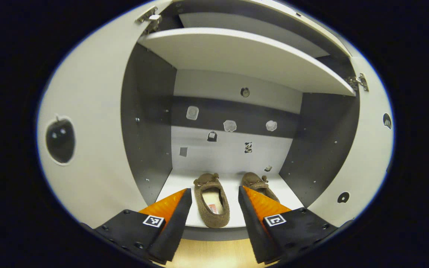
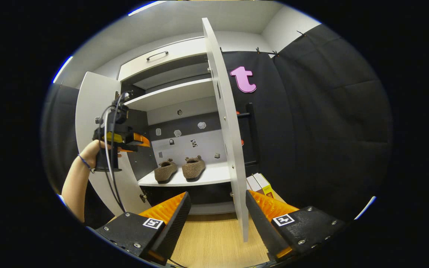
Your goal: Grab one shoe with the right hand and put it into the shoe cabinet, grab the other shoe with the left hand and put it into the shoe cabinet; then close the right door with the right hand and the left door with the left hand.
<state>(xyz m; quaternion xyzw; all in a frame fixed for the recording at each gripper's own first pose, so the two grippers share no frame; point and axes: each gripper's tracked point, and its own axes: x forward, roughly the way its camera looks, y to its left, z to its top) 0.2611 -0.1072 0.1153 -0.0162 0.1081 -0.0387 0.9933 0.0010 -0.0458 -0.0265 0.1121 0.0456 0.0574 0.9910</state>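
Shoe cabinet [image 2: 169,59]: both doors open. Right door [image 2: 225,126] stands edge-on just ahead of right tongs [image 2: 218,216], released, placed to push it shut. 2 shoes [image 2: 179,169] sit side by side on the bottom shelf [image 1: 233,182]. Left tongs [image 1: 214,212] released, empty.

Both the left claw [image 1: 214,212] and right claw [image 2: 218,216] gape open, gripping nothing.
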